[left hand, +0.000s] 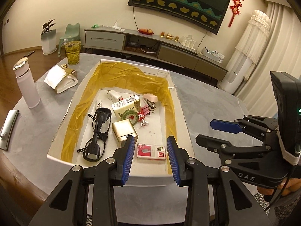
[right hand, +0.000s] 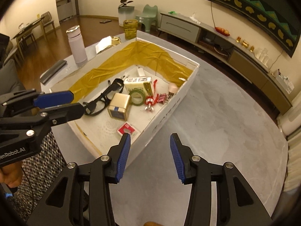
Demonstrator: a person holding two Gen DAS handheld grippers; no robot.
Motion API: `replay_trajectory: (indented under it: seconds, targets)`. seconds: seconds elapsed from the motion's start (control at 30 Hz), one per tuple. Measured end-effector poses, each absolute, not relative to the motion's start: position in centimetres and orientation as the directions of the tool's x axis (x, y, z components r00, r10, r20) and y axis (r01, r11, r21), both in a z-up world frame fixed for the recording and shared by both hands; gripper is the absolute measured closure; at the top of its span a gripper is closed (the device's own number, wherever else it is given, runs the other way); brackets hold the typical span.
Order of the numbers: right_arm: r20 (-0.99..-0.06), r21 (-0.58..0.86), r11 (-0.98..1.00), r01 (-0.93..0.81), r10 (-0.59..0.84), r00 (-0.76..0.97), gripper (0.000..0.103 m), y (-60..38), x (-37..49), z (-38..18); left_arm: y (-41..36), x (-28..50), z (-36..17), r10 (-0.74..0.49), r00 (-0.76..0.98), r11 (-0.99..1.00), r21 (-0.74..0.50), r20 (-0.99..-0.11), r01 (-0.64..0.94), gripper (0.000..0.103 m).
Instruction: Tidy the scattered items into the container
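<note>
Both grippers' jaws wide, empty; left gripper [left hand: 151,157] over box [left hand: 180,101]; right gripper [right hand: 150,157] seemingly beside it.

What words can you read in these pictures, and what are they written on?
"DAS": on the right gripper body.
"enRobot.AI": on the left gripper body, start cut off.
Red staple box: print upside down, too blurred.
Cream box label and barcode: too small.
Red wall hangings: unreadable.
</note>
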State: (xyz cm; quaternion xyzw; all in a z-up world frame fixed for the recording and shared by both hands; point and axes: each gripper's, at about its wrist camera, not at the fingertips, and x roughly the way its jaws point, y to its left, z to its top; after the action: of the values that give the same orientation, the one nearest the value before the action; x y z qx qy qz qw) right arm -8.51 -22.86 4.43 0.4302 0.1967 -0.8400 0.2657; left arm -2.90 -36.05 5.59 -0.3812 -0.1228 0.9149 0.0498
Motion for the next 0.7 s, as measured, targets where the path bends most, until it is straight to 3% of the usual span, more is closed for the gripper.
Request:
replay_trajectory:
  seconds: [0.7]
  targets:
    - [-0.840, -0.086, -0.751, 0.655, -0.299, -0.453, 0.056, -25.6, -4.6, 5.7, -38.0, 2.5, 7.7, 0.160, -0.755, -0.968, -0.252, -0.636, 0.007, 0.062]
